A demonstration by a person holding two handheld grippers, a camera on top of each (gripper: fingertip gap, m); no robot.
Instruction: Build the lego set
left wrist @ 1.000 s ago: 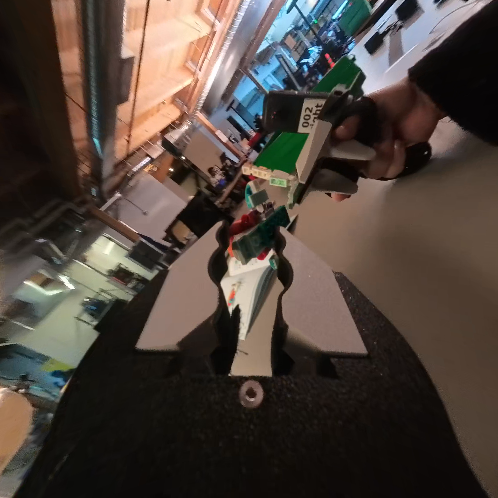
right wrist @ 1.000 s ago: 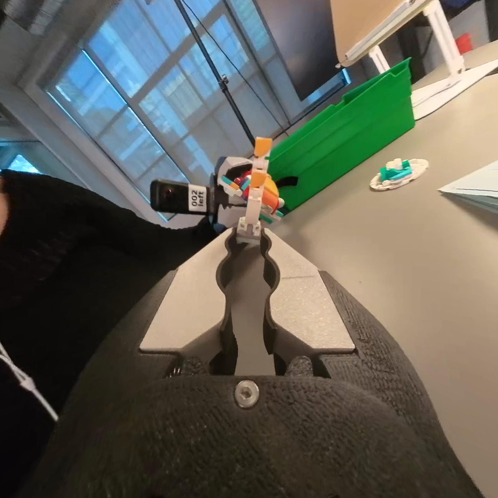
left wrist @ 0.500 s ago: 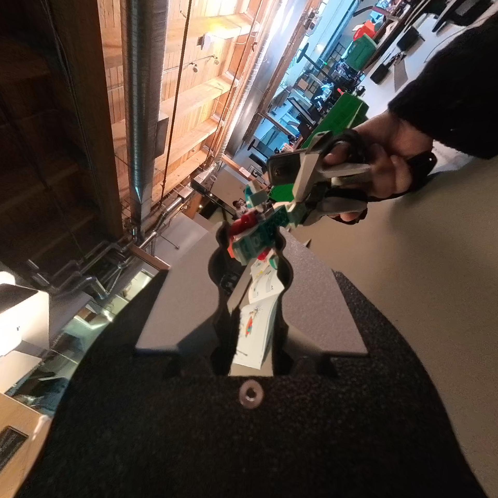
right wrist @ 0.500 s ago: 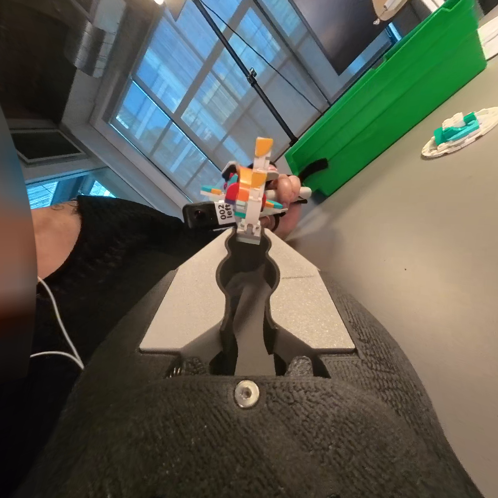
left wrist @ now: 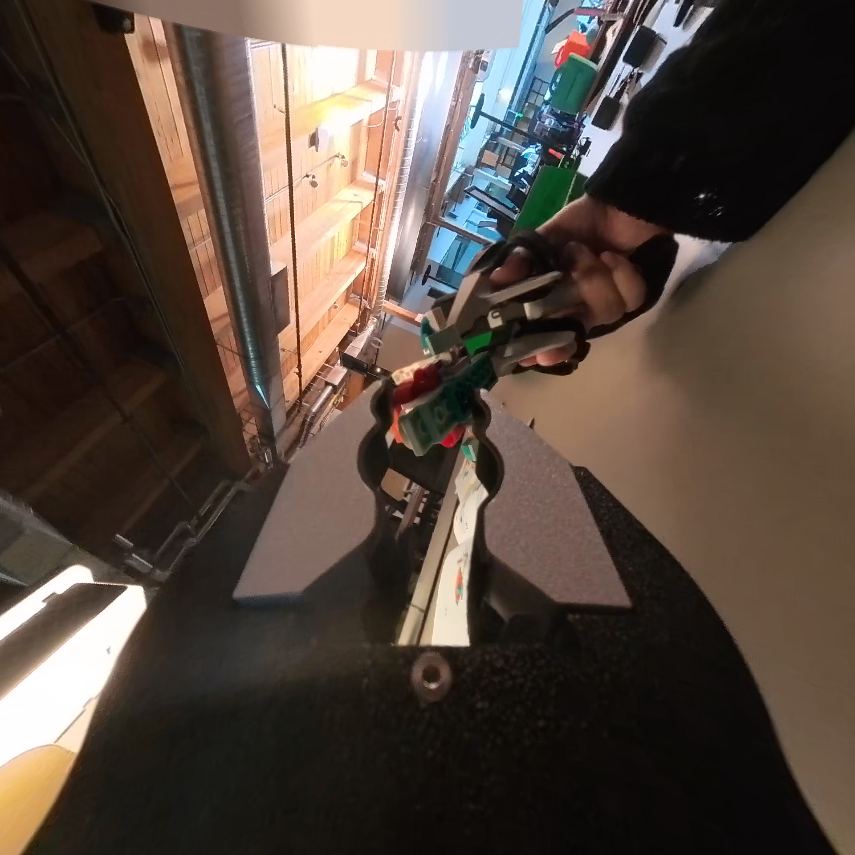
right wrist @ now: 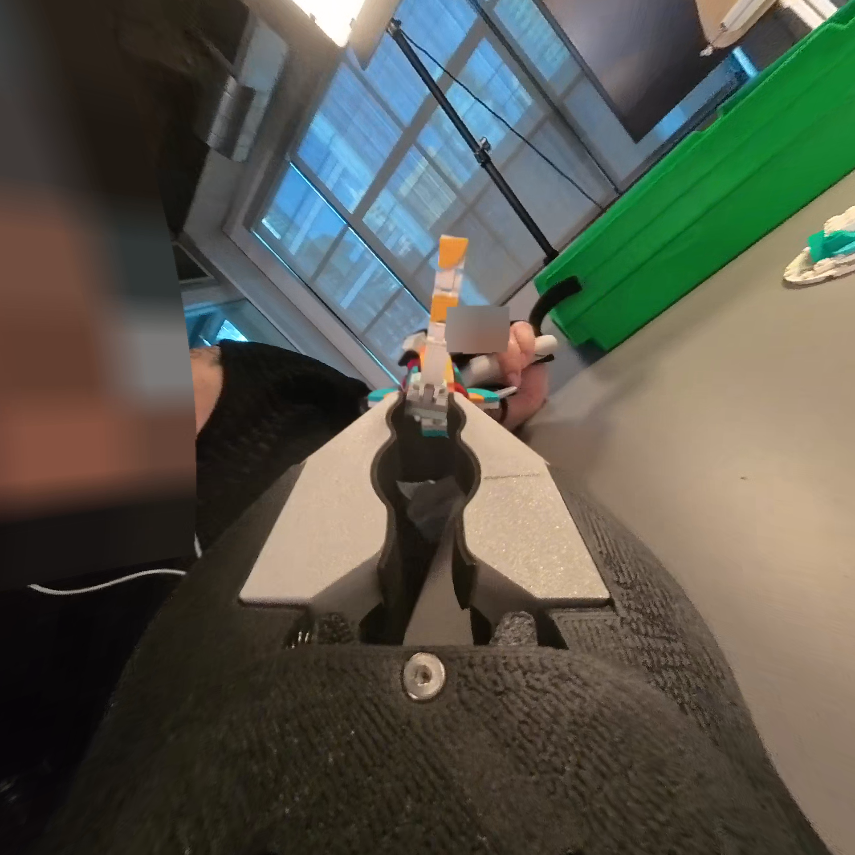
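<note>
My left gripper [left wrist: 430,409] is shut on a teal and red lego assembly [left wrist: 437,416], held up off the table. My right gripper [right wrist: 428,407] is shut on the grey foot of a tall white and orange lego strip [right wrist: 444,296] that points away from me. The two builds meet tip to tip: the teal and red assembly [right wrist: 481,394] shows just behind my right fingertips. I cannot tell whether they are joined. The right gripper [left wrist: 481,333] also shows in the left wrist view, held by a hand [left wrist: 597,287].
A green bin [right wrist: 694,222] stands at the back of the grey table [right wrist: 694,486]. A white round plate with a teal lego piece [right wrist: 828,259] lies in front of it. An instruction booklet [left wrist: 462,569] shows through my left fingers. A black sleeve [right wrist: 277,416] is close on the left.
The two grippers have come together, so the strip and the teal and red assembly now meet. Both views have swung further up, away from the table.
</note>
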